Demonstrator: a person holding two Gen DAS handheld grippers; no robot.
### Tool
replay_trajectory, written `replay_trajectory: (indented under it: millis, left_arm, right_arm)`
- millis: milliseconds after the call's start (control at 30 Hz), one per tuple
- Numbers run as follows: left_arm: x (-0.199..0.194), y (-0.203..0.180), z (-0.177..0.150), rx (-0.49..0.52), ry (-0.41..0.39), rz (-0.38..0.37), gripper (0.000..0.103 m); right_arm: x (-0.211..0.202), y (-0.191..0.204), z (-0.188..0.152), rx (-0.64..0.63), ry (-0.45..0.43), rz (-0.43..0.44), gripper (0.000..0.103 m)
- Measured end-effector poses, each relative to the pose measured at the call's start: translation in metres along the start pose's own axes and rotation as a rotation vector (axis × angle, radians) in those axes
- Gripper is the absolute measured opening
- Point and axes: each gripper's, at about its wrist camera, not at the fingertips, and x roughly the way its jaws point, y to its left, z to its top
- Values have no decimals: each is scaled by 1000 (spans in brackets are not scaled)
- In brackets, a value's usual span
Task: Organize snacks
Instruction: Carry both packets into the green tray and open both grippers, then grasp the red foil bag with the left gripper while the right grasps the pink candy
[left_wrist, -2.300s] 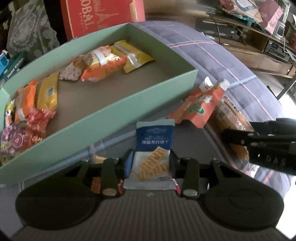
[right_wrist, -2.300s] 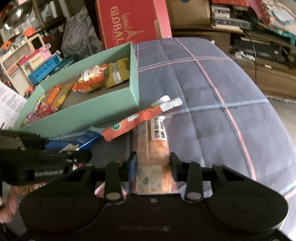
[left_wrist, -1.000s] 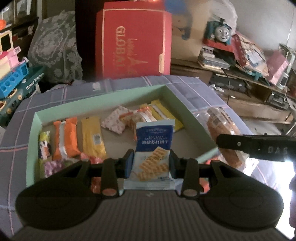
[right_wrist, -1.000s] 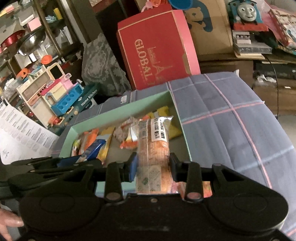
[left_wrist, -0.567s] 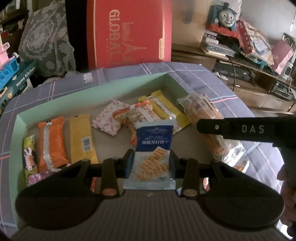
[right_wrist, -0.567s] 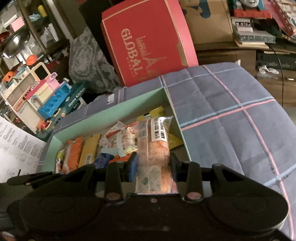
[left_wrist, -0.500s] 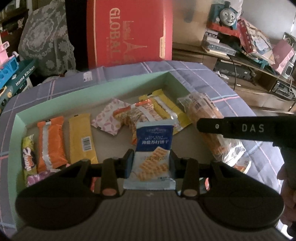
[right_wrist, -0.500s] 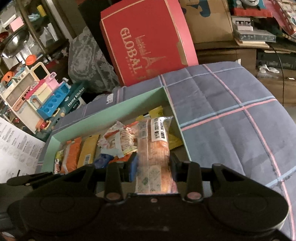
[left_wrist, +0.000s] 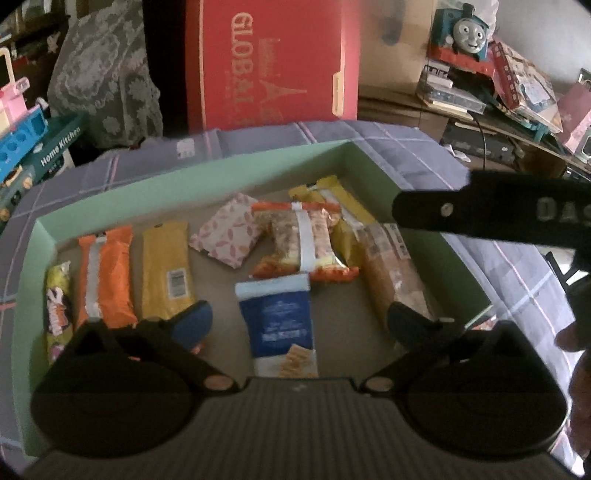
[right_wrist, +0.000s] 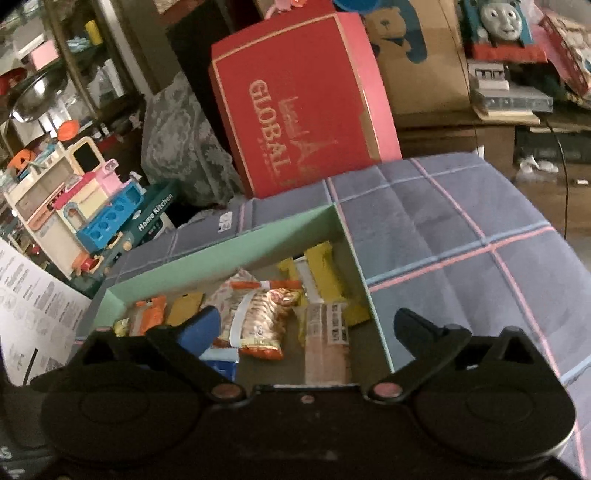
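- Both grippers have let go since half a second ago: the left gripper then pinched the blue cracker packet, and the right gripper pinched the long clear-wrapped biscuit pack. Now the jaws of both are opening and stand very wide, and no pad touches anything.
- Green box on the purple checked cloth is now the place of both snacks. The blue cracker packet lies flat on the box floor, near the front, between the open left fingers but apart from them.
- Long biscuit pack lies along the right wall of the box, just beside the yellow bars and touching the orange crisp bag with a white band.
- Older contents look as before: orange packet, yellow bar with a barcode and the pink patterned sachet are in a loose row at the left and middle.
- For the task, I judge this as two more snacks delivered in one drop. Nothing is in either gripper, so both are free to go for more.
- Whether any snack is left outside the box I cannot tell; the front wall and the grippers hide the cloth in front.
- Small risk: the biscuit pack leans on its neighbours, so the row on the right is crowded and not very neat.
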Motion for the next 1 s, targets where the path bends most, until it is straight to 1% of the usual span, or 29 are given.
replay_trajectory:
  millis: [133,300,533,733,867,1000]
  left_arm:
    - [-2,1,-3,-12,10,6,103]
    - [-14,1,-6,-7,8,15,103]
    - [-45,1,-16,-19,-18,27,103]
    - [-73,4,-39,-29,-23,32,103]
    - [-87,4,-60,-37,-4,30,103]
    - [-95,-1,-84,-45,27,15,103]
  right_arm:
    - [-7,-1,-1,-8,3,3,103]
    - [-18,-3,-4,2,13,2,103]
    - [-47,-5,-12,1,9,8,103]
    - [-78,-8,-29,0,13,16,103]
    - [-98,-18,-46,8,19,9,103]
    - [-113,-32,-68,22,43,-5,103]
